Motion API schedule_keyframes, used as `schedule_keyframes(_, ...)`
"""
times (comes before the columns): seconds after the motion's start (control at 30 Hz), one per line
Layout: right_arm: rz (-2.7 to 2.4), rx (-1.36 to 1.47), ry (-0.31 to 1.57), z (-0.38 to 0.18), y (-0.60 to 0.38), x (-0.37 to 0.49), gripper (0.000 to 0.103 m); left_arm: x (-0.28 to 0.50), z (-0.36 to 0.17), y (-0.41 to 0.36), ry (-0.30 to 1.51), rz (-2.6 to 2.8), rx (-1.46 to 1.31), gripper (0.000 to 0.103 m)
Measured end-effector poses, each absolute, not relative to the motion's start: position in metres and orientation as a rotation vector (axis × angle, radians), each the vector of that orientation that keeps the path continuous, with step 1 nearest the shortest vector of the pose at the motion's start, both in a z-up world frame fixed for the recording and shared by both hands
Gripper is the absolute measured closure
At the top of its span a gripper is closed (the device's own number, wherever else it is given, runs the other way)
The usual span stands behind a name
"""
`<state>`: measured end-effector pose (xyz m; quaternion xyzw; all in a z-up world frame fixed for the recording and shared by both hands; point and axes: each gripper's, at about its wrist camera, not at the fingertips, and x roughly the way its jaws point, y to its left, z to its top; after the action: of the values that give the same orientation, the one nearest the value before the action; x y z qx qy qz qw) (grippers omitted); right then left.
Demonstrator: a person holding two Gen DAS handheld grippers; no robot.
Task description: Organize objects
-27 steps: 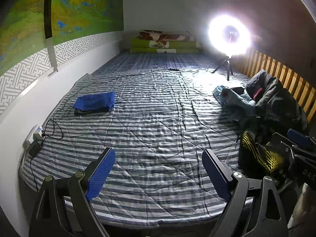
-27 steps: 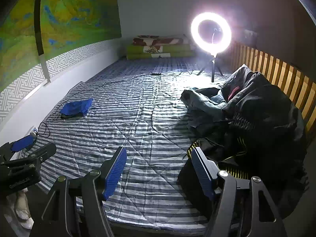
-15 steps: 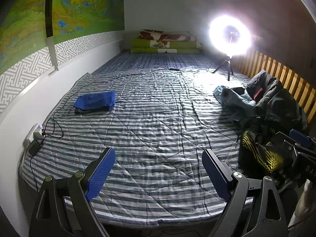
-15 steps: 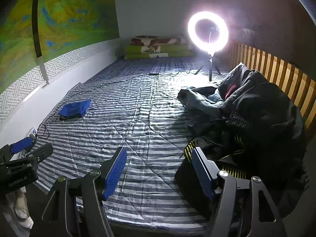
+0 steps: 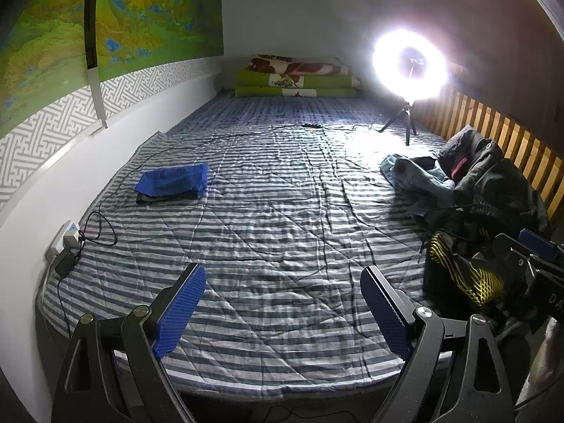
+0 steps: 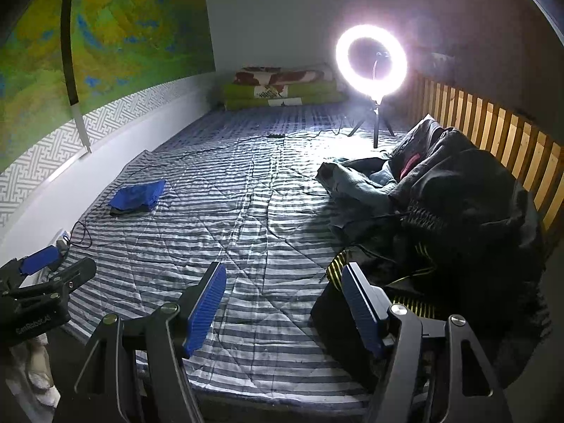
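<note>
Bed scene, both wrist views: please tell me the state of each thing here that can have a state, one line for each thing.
left gripper: open, holds nothing
right gripper: open, holds nothing
blue cloth: folded, lying flat on a dark folded piece
clothes pile: unfolded, heaped by the wooden rail
ring light: on, upright on its tripod
blankets: folded, stacked at the far end
striped sheet: spread out, wrinkled

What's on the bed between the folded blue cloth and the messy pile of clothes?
Only bare striped bedsheet lies between the folded blue cloth and the clothes pile; both wrist views show it.
</note>
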<state>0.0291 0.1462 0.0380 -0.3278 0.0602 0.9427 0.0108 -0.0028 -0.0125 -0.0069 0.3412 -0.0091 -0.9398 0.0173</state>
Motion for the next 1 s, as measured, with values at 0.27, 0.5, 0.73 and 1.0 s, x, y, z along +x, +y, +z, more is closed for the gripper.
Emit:
schedule_keyframes(0.27, 2.949, -1.026, 0.19, 0.0382, 0.1474, 0.0313, 0.039, -0.0022, -0.0027, -0.0095, -0.039, -2.92, 1.059, 0.011)
schedule_keyframes(0.5, 2.952, -1.023, 0.185, 0.0396, 0.1459, 0.0328, 0.039, -0.0023, -0.003, -0.007, -0.051, -2.928, 1.061, 0.011)
schedule_keyframes(0.73, 2.944, -1.02, 0.176, 0.0399, 0.1455, 0.0314, 0.038, -0.0042, -0.0076, -0.0067, -0.042, -2.932, 1.073, 0.011)
schedule_keyframes(1.0, 2.941, -1.03, 0.175, 0.0376, 0.1454, 0.0286, 0.038, -0.0074, -0.0117, -0.0073, -0.04, -2.93, 1.083, 0.011)
